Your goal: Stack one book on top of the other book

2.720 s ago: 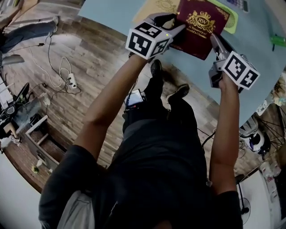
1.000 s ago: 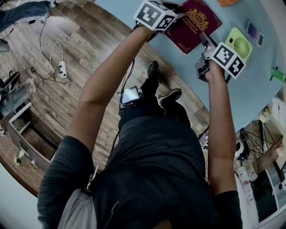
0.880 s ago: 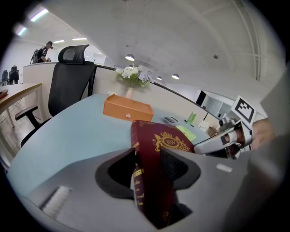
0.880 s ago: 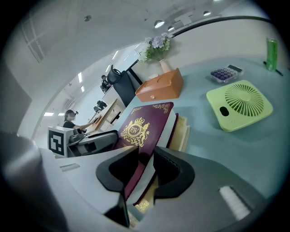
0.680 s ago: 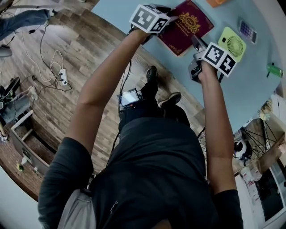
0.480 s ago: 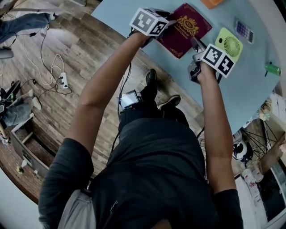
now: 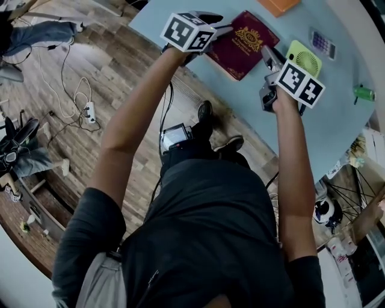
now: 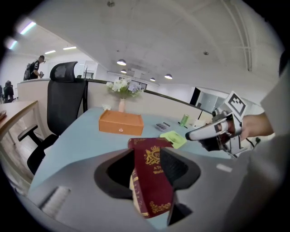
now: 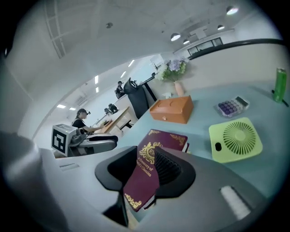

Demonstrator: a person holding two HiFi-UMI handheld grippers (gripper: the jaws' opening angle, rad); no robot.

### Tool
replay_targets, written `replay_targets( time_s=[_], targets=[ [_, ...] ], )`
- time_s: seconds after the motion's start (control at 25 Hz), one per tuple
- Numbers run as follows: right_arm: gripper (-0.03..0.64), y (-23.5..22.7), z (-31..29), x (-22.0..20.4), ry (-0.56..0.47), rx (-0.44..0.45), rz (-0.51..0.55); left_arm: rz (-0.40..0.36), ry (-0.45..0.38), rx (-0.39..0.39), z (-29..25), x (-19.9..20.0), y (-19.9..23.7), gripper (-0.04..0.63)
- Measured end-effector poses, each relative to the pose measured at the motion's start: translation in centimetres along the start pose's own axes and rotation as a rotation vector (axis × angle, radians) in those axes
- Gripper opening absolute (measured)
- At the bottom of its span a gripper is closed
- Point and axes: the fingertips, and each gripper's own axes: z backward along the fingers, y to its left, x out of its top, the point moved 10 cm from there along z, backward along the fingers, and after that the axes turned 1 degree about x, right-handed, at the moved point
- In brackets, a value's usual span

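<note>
Jaws of your left gripper [image 7: 219, 25] are pressed onto the left edge of the maroon book [image 7: 243, 42]. In the left gripper view the gold-crested cover stands between them, tilted, with the page block showing on its left side. Your right gripper [image 7: 271, 59] pinches the same book from the opposite side, and its own view shows the cover's near corner clamped between the two dark pads.

The book sits close to the near edge of the pale blue counter [image 7: 337, 129], cover up, between your two grippers. A strip of pages and a dark edge show under the far corner. Whether that belongs to a second book underneath, you cannot tell from these views.

Just beside your right gripper lies a lime-green fan [image 7: 305, 55], flat on the counter. A small calculator [image 7: 323, 43] lies just past it. An orange box [image 7: 278, 5] stands farther back, beyond the book, and a green bottle [image 7: 364, 93] stands well off to your right. In the left gripper view a vase of flowers [image 8: 121, 90] rises behind the orange box, and a black office chair [image 8: 63, 102] stands at the counter's left.
</note>
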Motion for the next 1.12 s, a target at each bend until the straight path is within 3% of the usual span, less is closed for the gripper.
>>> replay_targets(
  time_s=[0.52, 0.72, 1.12],
  targets=[
    [0.104, 7.7, 13.6, 7.0, -0.294, 0.248, 0.383, -0.184, -0.261, 0.01, 11.2, 7.9, -9.4, 0.213],
    [0.074, 10.4, 19.6, 7.8, -0.347, 0.259, 0.53, -0.26, -0.329, 0.0, 14.2, 9.5, -13.7, 0.213],
    [0.074, 11.8, 29.0, 8.0, -0.486, 0.258, 0.63, -0.435, -0.428, 0.008, 19.2, 12.2, -22.1, 0.213]
  ],
)
